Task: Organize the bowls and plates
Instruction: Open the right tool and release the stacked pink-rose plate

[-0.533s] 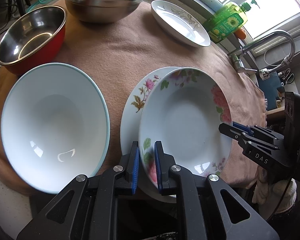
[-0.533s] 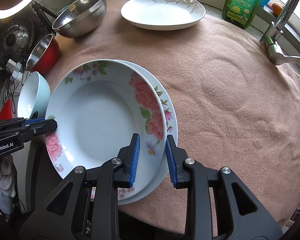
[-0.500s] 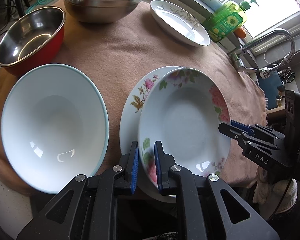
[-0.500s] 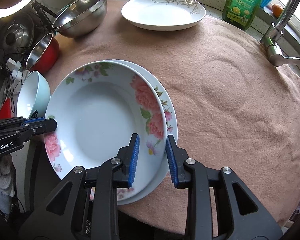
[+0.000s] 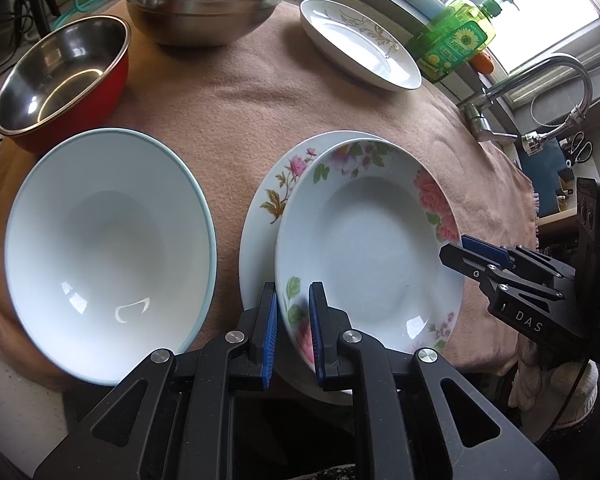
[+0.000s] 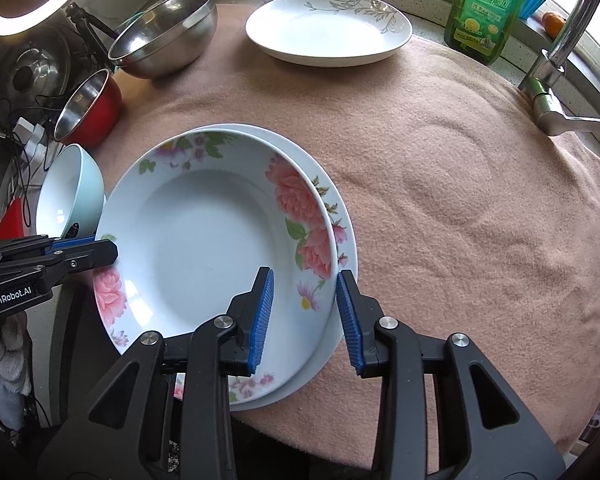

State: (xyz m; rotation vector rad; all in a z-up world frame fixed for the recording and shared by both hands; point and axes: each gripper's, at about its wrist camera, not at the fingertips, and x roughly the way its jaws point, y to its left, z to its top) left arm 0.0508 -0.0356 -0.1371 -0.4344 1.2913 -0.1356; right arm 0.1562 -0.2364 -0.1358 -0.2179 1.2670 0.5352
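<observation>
**Seating a rose-patterned deep plate on the plate beneath it**

The rose plate [image 6: 204, 240] lies on a larger floral plate [image 6: 342, 216], offset toward that plate's left side, at the near edge of the cloth-covered counter [image 6: 460, 184]. The left gripper [image 5: 293, 322] reaches in level from the near-left, its blue pads pressed on the rose plate's near rim. The right gripper [image 6: 305, 316] hovers from the near-right, tilted downward, jaws spread astride the right rim of both plates and apparently gripping neither.

To finish the step well, judged from this layout: centre the upper plate before the left pads release, and draw both tools back low and straight. A third plate [image 6: 328, 28], white with a sprig motif, waits at the far edge; three bowls occupy the left side.
</observation>
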